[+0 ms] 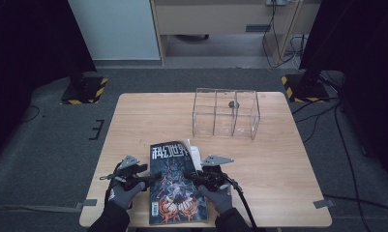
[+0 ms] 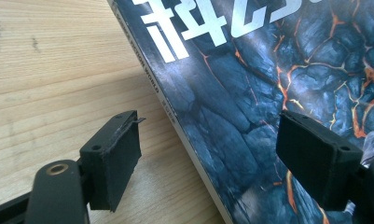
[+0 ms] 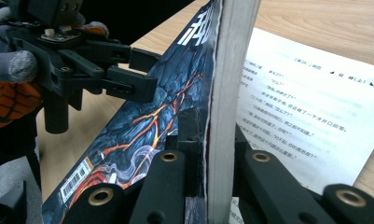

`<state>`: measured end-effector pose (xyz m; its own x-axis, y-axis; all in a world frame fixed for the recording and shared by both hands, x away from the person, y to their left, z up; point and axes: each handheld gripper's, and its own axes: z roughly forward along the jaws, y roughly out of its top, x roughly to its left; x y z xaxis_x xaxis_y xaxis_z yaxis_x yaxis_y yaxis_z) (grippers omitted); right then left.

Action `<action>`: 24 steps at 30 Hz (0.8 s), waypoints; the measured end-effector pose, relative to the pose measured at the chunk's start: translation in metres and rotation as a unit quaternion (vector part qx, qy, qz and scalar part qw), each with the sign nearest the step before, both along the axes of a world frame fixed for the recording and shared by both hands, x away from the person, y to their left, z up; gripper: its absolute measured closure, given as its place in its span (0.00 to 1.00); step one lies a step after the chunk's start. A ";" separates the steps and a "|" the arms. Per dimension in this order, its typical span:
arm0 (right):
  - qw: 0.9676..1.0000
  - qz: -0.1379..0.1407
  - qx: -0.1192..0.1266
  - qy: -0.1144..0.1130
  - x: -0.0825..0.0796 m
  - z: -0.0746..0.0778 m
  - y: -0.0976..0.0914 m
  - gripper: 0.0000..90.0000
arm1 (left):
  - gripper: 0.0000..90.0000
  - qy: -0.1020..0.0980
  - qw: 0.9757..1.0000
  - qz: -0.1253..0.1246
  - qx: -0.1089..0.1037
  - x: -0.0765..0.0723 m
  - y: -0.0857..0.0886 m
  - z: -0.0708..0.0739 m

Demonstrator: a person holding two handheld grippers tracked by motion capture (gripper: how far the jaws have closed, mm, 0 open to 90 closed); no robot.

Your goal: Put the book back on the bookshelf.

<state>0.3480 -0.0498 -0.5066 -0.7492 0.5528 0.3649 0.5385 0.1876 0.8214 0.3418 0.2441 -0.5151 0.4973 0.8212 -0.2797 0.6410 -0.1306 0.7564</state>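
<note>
The magazine (image 1: 174, 186) lies at the near edge of the table (image 1: 278, 159), its long axis running from the person toward the clear wire-framed rack (image 1: 225, 113) at the far side. Everything turns on its right-hand edge: the right gripper (image 1: 207, 178) has closed its jaws on a thick sheaf of pages there, cover and all, and in the right gripper view that sheaf (image 3: 226, 93) stands up on edge between the pads, with a printed white page (image 3: 306, 112) lying flat beyond it. So the magazine is being opened from its right side, and the right hand is the one in contact.

The left gripper (image 1: 142, 178) sits just off the magazine's left edge, along the spine side. Its jaws stand wide apart and grip nothing; in the left gripper view one pad (image 2: 112, 158) is over bare wood and the other (image 2: 315, 158) over the dark cover, straddling the spine edge (image 2: 189, 140) without pressing on it.

I'd judge the lifted sheaf would swing leftward over the spine, toward the left gripper, which is well placed to pin the book down or catch the turning pages. The rack is well apart from the magazine, and nothing lies between the two grippers except the magazine itself
</note>
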 end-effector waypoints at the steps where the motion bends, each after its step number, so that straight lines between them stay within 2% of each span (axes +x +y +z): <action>1: 1.000 0.000 0.001 0.000 0.000 0.000 0.000 0.92 | 0.23 0.000 1.000 0.000 0.000 0.000 0.000 0.000; 17: 1.000 0.013 0.006 -0.007 -0.001 0.001 0.001 0.93 | 0.21 0.002 0.999 -0.033 -0.020 0.005 -0.008 -0.004; 24: 1.000 0.014 0.008 -0.009 -0.001 0.001 0.001 0.93 | 0.20 -0.003 0.999 -0.030 -0.020 0.003 -0.009 -0.002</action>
<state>0.3474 -0.0487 -0.5059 -0.7712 0.5247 0.3606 0.5185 0.1888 0.8340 0.3449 0.2351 -0.5169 0.5476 0.7778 -0.3086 0.6283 -0.1387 0.7655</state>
